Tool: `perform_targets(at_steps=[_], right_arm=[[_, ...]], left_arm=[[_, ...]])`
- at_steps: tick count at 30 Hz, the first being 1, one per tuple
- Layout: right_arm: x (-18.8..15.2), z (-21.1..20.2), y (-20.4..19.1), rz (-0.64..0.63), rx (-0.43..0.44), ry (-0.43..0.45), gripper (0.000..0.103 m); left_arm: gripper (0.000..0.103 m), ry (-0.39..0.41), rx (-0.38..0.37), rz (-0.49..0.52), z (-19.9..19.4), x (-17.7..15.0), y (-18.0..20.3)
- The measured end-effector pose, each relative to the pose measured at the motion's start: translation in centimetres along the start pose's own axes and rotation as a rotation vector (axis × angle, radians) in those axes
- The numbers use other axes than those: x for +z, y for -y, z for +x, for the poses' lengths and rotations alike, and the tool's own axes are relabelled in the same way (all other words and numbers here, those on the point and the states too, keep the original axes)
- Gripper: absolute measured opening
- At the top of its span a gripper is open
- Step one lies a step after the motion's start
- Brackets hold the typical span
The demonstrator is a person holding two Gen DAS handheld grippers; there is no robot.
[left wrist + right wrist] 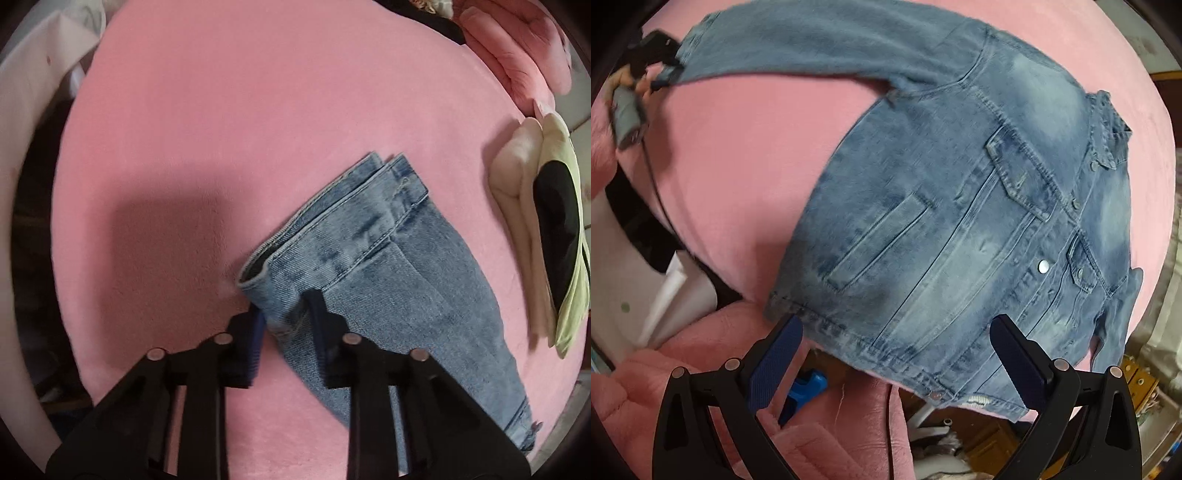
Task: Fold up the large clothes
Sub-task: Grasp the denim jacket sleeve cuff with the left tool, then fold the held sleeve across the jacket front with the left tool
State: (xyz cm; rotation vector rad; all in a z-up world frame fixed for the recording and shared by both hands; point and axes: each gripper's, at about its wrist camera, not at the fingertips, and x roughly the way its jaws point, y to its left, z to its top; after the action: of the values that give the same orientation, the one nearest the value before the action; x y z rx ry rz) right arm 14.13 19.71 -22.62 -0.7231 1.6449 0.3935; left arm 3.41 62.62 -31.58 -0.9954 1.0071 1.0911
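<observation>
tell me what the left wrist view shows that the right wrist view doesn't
Only the left wrist view shows the sleeve cuff close up between the left gripper fingers, plus a folded cream and green garment off to the side. Only the right wrist view shows the jacket body with its pockets and buttons, and the open right gripper near the hem. Both show the denim jacket's sleeve and the pink blanket.

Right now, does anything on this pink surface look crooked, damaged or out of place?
Nothing looks damaged. The denim jacket lies askew, its hem hanging over the edge of the pink surface, one sleeve stretched out with the left gripper clamped on its cuff. The right gripper is open.
</observation>
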Motion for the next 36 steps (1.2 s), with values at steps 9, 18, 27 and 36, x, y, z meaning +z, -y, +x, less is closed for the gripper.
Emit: perform_targets(at_steps=[9,18,27,36], right_arm=[[-0.1,-0.4,2.7,0.06,0.049,0.083,0.102],[-2.4,-0.9,11.0,0.262,0.236,0.212,0.102],[-8.4,-1.1,25.3,0.412,0.247,0.415,0.102],[-13.1,6.0,35.7,0.514,0.21,0.448,0.103]], left_arm=[[0.009,0.192,-0.22,0.136,-8.5,-0.7,0.9],[0.008,0.385,-0.476,0.471,-22.8,-11.5,11.2],[0.009,0.375,-0.631,0.746,-27.6,-27.6,26.4],[0.015,0.017,-0.498,0.944,-14.9,-45.0,36.9]])
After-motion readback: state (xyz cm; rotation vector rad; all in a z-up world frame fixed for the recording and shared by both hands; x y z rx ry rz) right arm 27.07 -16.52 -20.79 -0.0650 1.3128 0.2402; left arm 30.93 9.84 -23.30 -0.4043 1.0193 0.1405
